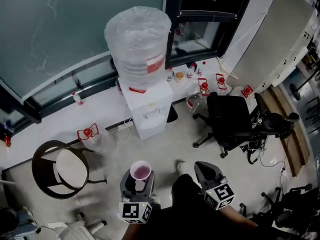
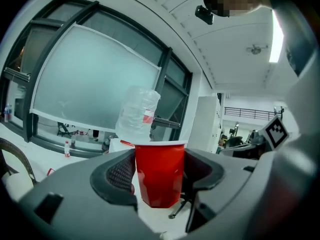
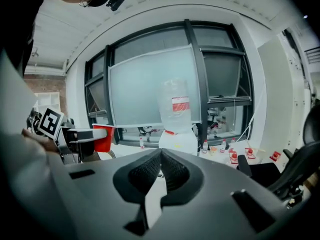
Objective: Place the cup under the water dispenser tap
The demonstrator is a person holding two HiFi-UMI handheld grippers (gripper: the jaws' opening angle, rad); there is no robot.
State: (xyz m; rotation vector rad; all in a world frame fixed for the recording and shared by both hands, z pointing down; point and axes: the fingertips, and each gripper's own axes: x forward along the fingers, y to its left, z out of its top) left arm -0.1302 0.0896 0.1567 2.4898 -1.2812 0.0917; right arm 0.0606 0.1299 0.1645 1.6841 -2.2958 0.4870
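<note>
Pale office floor lies beneath you. Your left claw [image 1: 136, 183] clamps the red cup [image 2: 160, 173] upright at mid-wall, well short of the water dispenser [image 1: 148, 111] ahead. It is likely light, thin-walled and crushable, so squeeze gently below the stiffer rim. Your right claw [image 3: 159, 170] is closed, empty.

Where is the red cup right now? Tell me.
Head view, lower centre-left: the red cup stands upright, clamped in the left gripper above the floor, short of the water dispenser ahead.
</note>
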